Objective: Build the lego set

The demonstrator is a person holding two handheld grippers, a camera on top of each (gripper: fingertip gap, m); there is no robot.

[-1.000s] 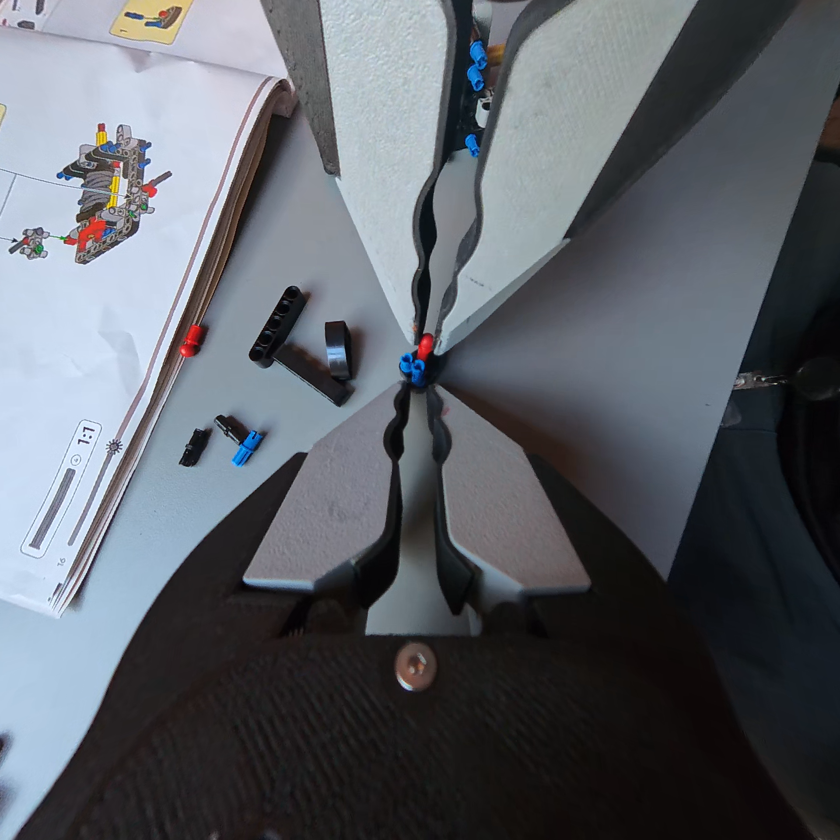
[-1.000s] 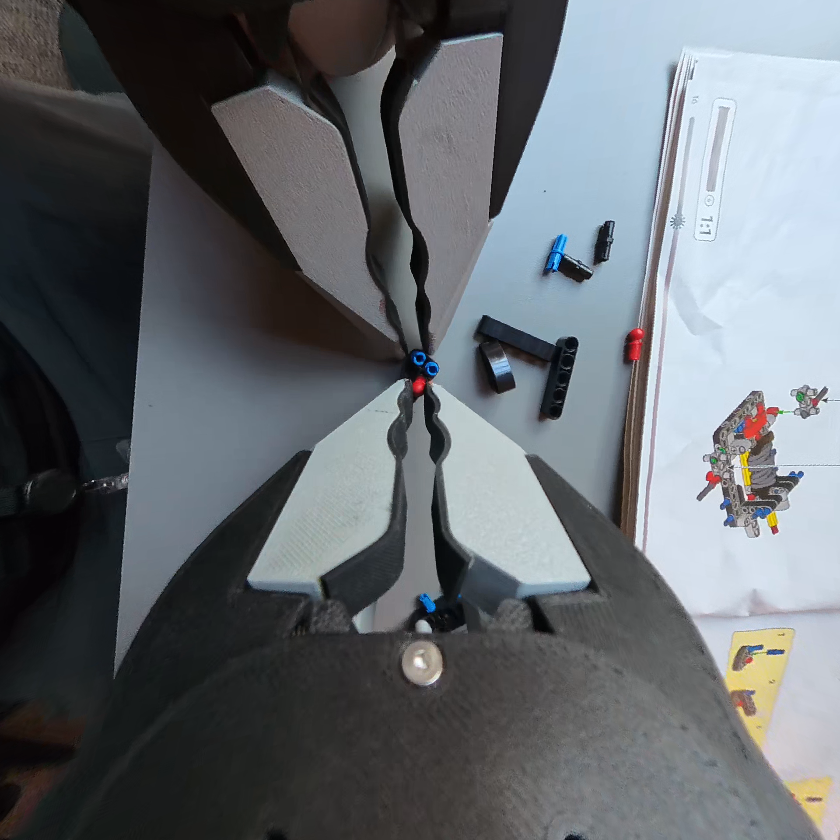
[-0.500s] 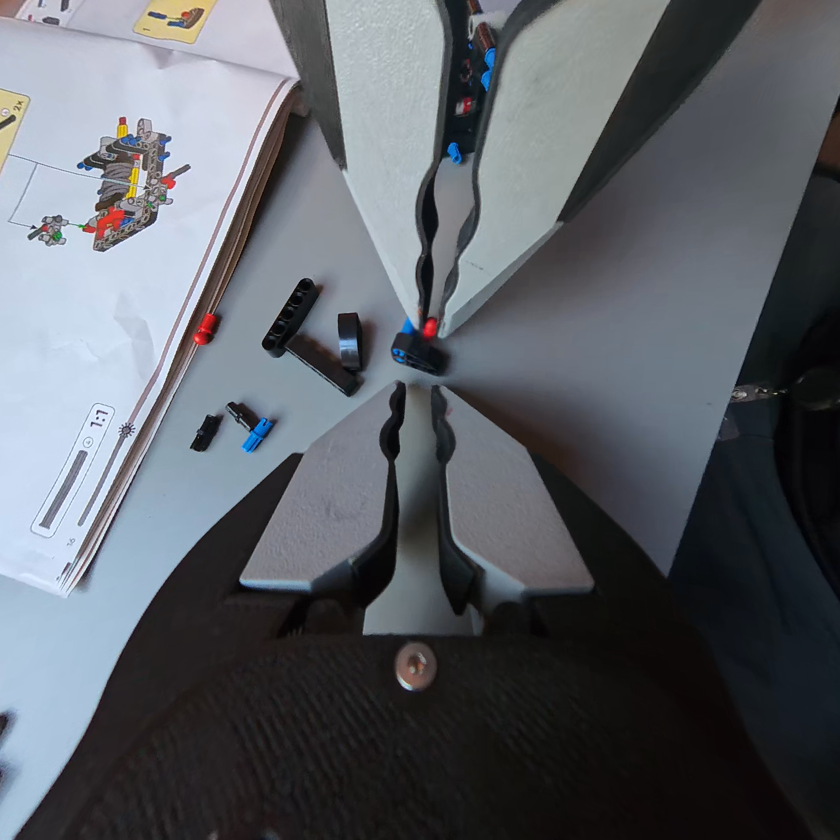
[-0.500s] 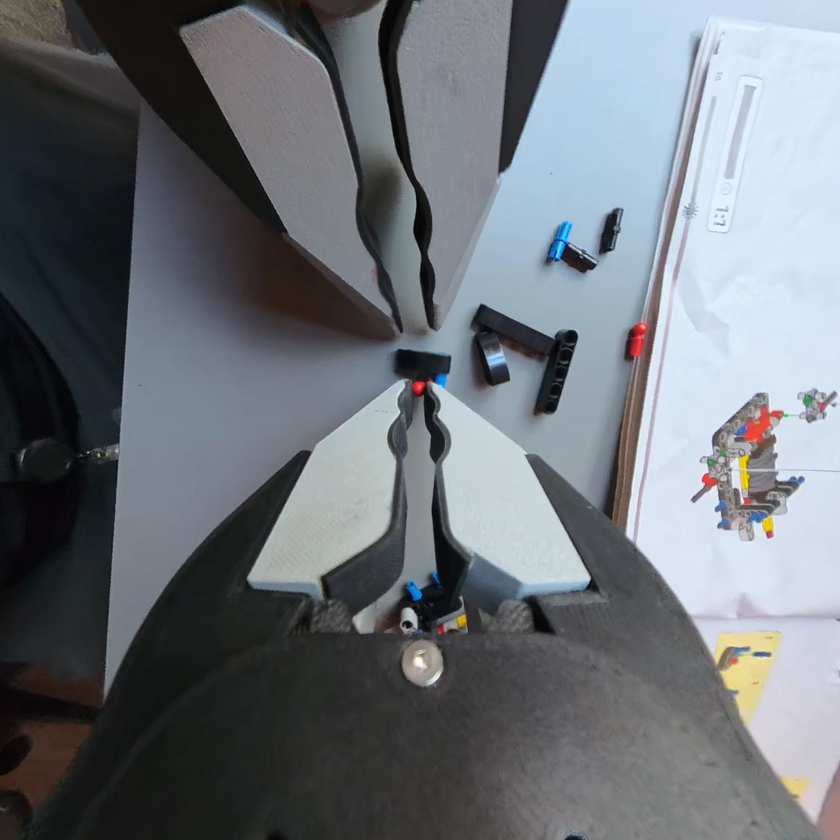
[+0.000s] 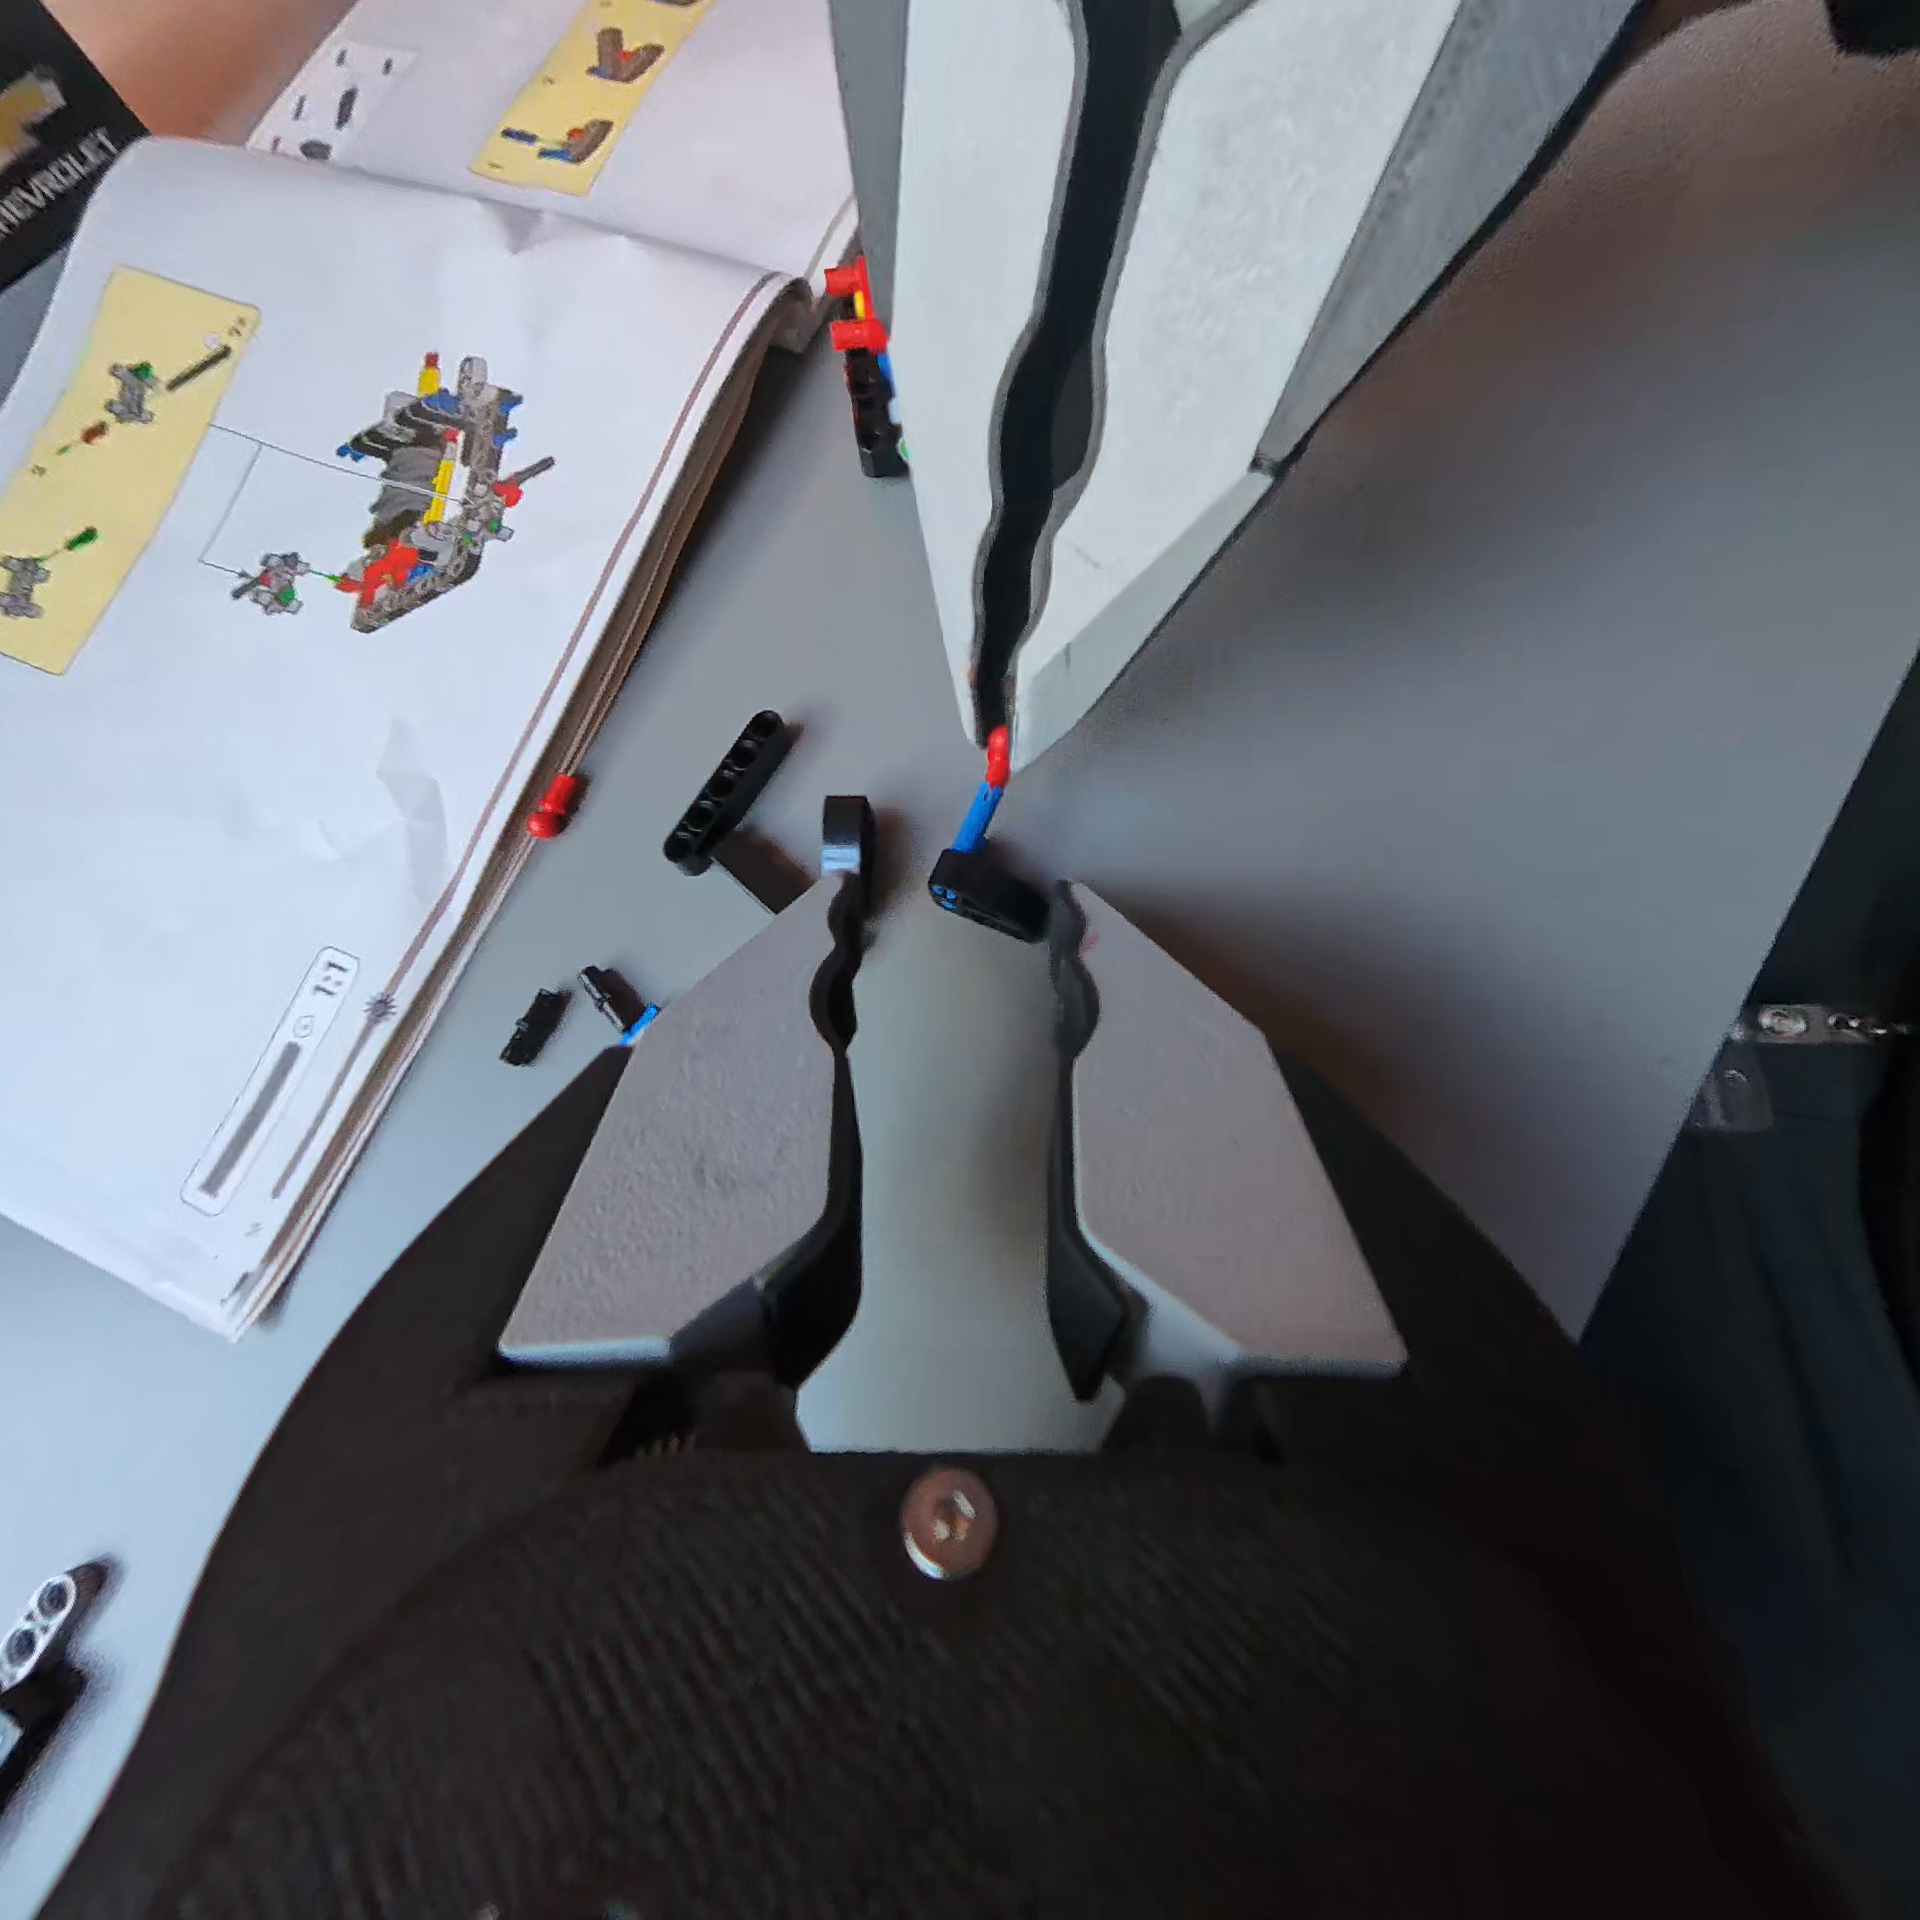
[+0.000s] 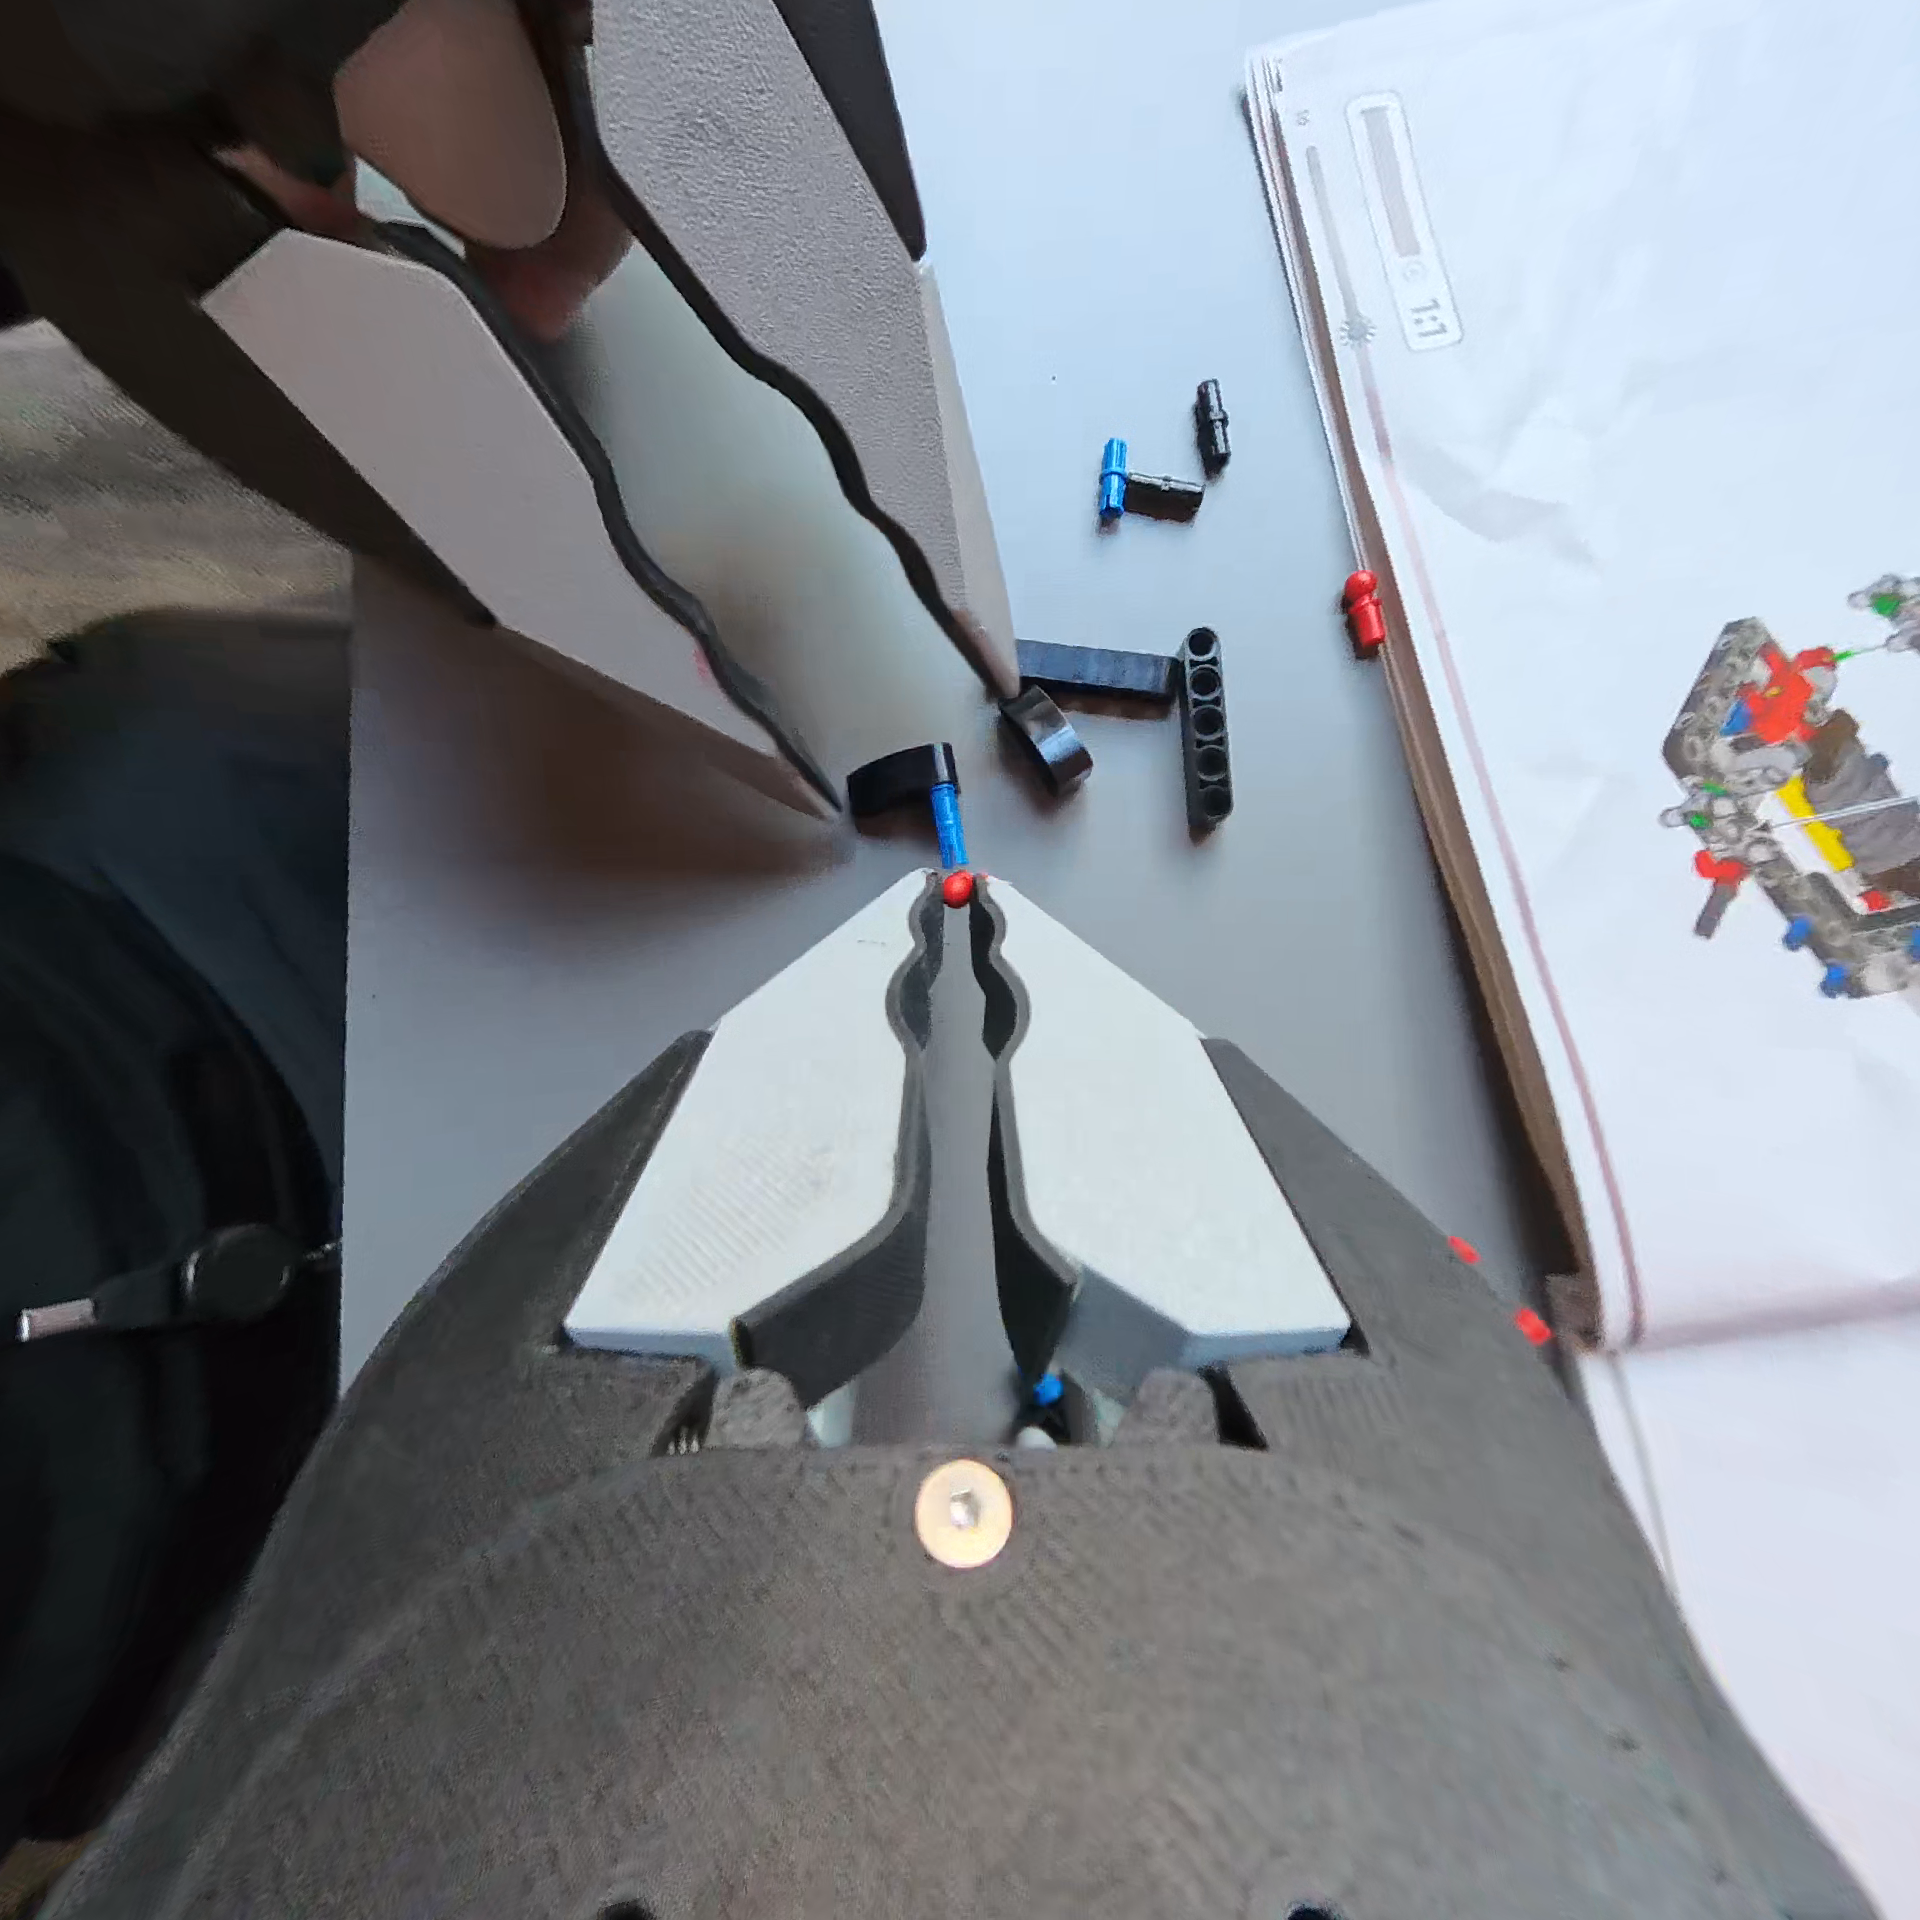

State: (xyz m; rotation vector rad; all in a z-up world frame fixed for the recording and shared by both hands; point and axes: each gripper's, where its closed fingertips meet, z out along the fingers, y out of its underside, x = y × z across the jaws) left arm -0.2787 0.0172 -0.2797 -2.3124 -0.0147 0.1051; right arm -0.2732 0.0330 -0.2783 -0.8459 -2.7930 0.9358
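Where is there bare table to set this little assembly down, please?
The widest bare patch of table runs from the right tongs, holding the pin assembly, and the left tongs out to the edge by the dark clothing. Toward the booklet it is crowded: black beams, black ring, small pins, a loose red pin.

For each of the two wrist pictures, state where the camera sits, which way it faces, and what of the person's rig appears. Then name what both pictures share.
Left wrist view: on the left gripper, open, facing the right gripper across the grey table.
Right wrist view: on the right gripper, pinching a red pin, facing the left gripper.
Shared: black connector, instruction booklet.
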